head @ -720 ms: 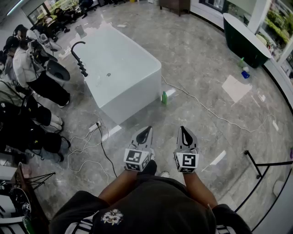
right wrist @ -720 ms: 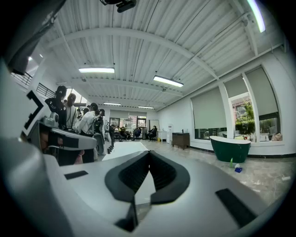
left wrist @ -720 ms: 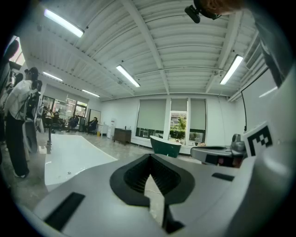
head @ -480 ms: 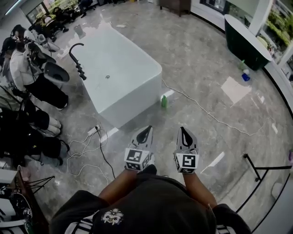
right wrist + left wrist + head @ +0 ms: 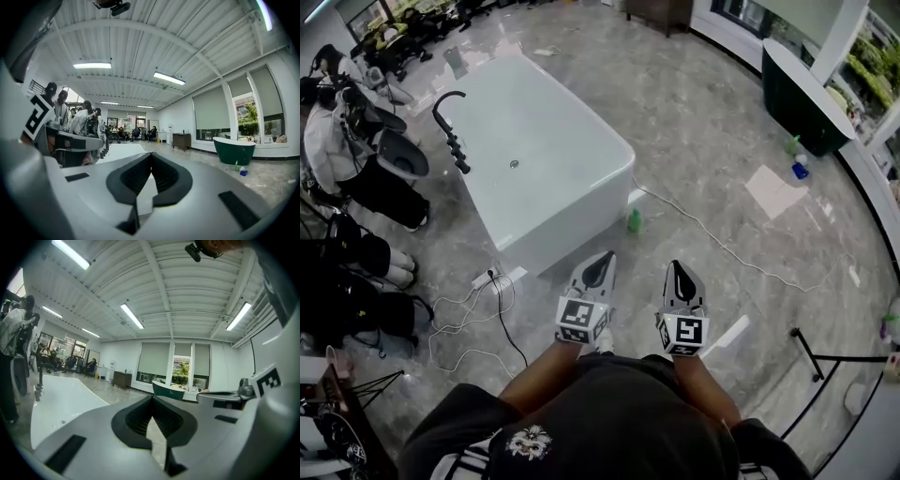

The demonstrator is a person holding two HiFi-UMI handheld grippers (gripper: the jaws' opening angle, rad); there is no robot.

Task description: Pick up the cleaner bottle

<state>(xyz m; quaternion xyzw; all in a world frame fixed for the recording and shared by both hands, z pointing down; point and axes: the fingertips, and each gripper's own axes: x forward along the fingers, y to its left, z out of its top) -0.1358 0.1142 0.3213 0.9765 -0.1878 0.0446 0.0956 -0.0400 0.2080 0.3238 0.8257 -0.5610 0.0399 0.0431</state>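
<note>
- Cleaner bottle (image 5: 635,221): small, green, upright on the grey floor (image 5: 703,112), just beside the near corner of the white tub (image 5: 553,159). It stands ahead of both grippers and well apart from them; neither touches it.
- Left gripper (image 5: 602,262): held low in front of the person, pointing roughly toward the tub corner and the bottle. In the left gripper view its jaws (image 5: 152,398) meet at the tips, clenched on nothing.
- Right gripper (image 5: 679,274): beside the left one, near it but apart, pointing the same way. In the right gripper view its jaws (image 5: 151,154) are likewise pressed together with nothing between them.
- Marker cubes: one sits at the rear of each gripper, nearest the person's forearms.
- White tub: rectangular, with a black faucet (image 5: 450,131) at its far left edge; its rim also shows at the left of the left gripper view (image 5: 61,401).
- Cable (image 5: 712,239): a thin white line that runs across the floor from the tub's corner toward the right, passing behind the bottle.
- Power strip (image 5: 487,278): on the floor at the tub's near left side, with looped cords beside it.
- Green tub (image 5: 802,89): dark, oval, at the far right by the windows; two small bottles, one green (image 5: 793,145) and one blue (image 5: 801,171), stand at its foot. The same tub shows in the right gripper view (image 5: 234,150).
- Paper sheet (image 5: 776,192): flat on the floor near those two bottles.
- Bystanders (image 5: 347,159): several people stand along the left edge, beyond the white tub.
</note>
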